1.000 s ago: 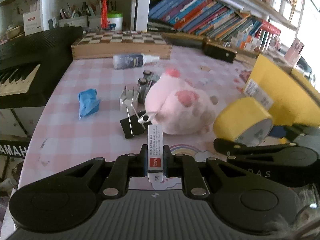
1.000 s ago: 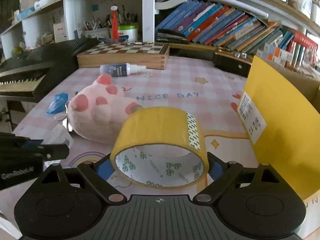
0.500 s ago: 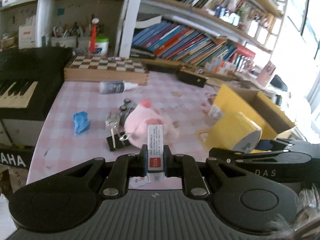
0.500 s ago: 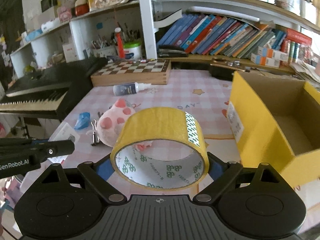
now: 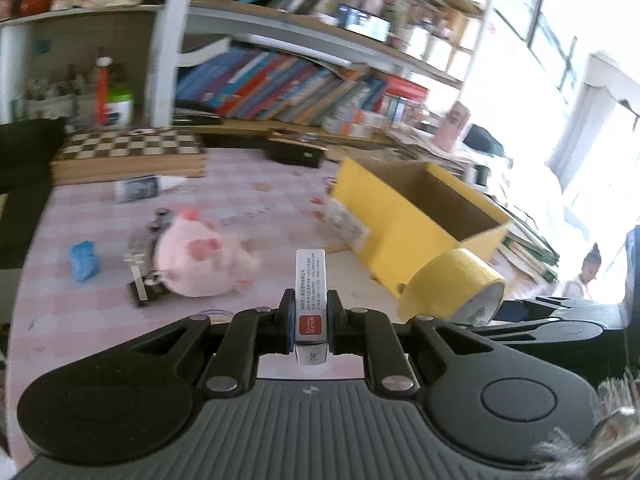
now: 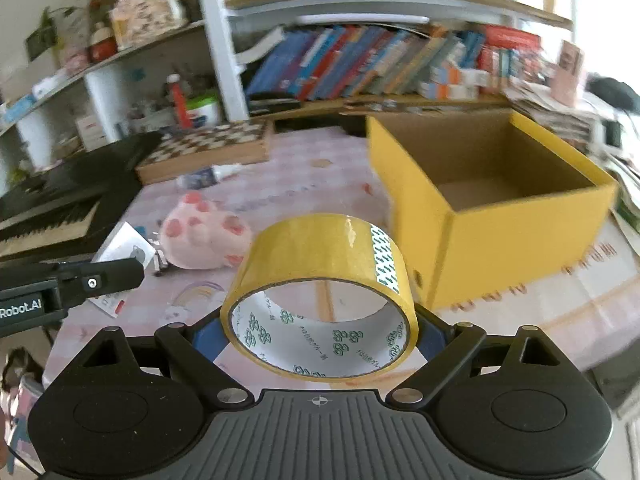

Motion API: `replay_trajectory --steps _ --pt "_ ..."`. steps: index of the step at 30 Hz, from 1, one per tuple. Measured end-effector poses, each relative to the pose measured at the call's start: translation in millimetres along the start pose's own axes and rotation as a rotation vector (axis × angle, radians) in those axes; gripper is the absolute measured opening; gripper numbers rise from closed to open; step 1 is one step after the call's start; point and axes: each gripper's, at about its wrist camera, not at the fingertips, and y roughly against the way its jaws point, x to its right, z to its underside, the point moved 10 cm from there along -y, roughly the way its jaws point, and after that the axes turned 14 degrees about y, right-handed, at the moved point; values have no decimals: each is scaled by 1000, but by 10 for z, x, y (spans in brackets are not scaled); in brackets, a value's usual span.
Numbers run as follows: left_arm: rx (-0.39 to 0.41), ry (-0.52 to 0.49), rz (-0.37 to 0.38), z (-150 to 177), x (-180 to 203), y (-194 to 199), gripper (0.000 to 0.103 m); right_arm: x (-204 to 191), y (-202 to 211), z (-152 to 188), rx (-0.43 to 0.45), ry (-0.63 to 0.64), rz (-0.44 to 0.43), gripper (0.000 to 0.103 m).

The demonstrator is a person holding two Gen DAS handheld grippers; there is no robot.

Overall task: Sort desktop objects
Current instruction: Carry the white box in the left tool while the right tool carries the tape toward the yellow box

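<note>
My left gripper (image 5: 310, 320) is shut on a small white flat box with a red label (image 5: 311, 292), held well above the pink checked table (image 5: 248, 200). My right gripper (image 6: 320, 328) is shut on a wide roll of yellow tape (image 6: 320, 272), also in the air; the roll shows at the right in the left wrist view as yellow tape (image 5: 452, 288). An open yellow cardboard box (image 6: 512, 216) stands on the table to the right, its inside bare. The left gripper (image 6: 120, 276) shows at the left of the right wrist view.
A pink plush paw (image 5: 204, 264), a black binder clip (image 5: 146, 290), a blue crumpled thing (image 5: 84, 260), batteries (image 5: 160, 218) and a small spray bottle (image 5: 140, 188) lie on the table. A chessboard box (image 5: 132, 154) and a black case (image 5: 296, 152) stand behind. A keyboard (image 6: 52, 216) lies left, bookshelves behind.
Both grippers have risen with their loads and swung right, so the table looks farther off. The yellow box, seen from the side before, now shows its open inside.
</note>
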Motion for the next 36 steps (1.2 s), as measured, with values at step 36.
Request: replay_trajectory --steps 36 --pt "-84 -122 140 519 1854 -715 13 1603 355 437 0 -66 58 94"
